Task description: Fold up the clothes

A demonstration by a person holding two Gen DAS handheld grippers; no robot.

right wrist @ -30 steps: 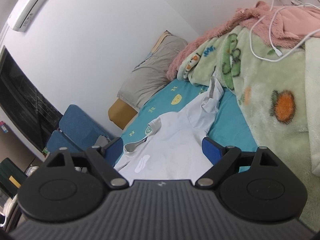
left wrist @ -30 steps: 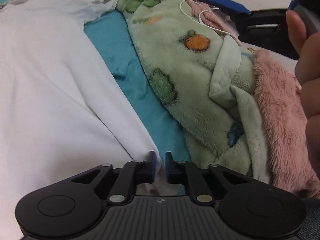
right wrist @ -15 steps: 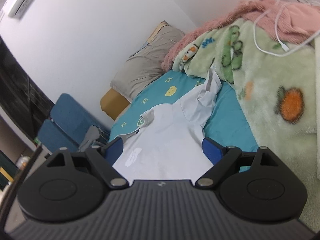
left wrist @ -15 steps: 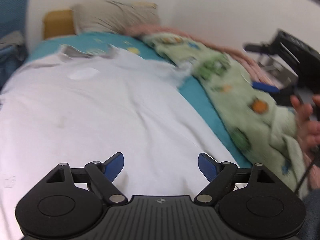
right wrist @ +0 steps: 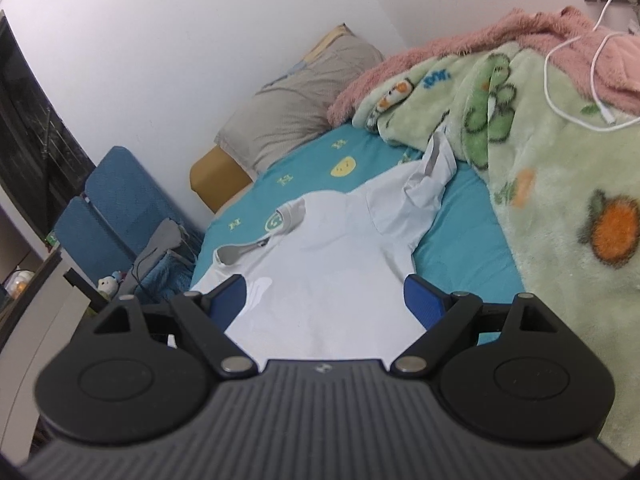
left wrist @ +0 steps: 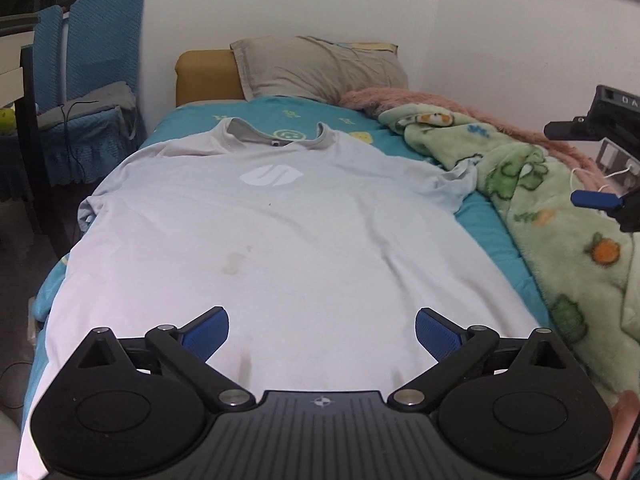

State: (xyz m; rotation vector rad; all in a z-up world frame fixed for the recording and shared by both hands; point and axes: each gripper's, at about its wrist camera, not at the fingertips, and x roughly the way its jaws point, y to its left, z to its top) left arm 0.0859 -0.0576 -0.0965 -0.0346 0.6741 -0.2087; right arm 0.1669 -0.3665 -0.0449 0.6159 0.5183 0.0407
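Smooth matt cloth T-shirt, fluffy fleece blanket, matt black plastic tongs with ribbed blue pads.

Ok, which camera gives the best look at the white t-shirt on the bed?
The left wrist view. It shows the white t-shirt spread flat, collar to near the hem, both sleeves and chest logo visible. The right wrist view catches only its upper part at an angle, the hem hidden behind the open right gripper.

grey pillow far ahead of the left gripper, green fleece blanket to its right, blue chair to its left
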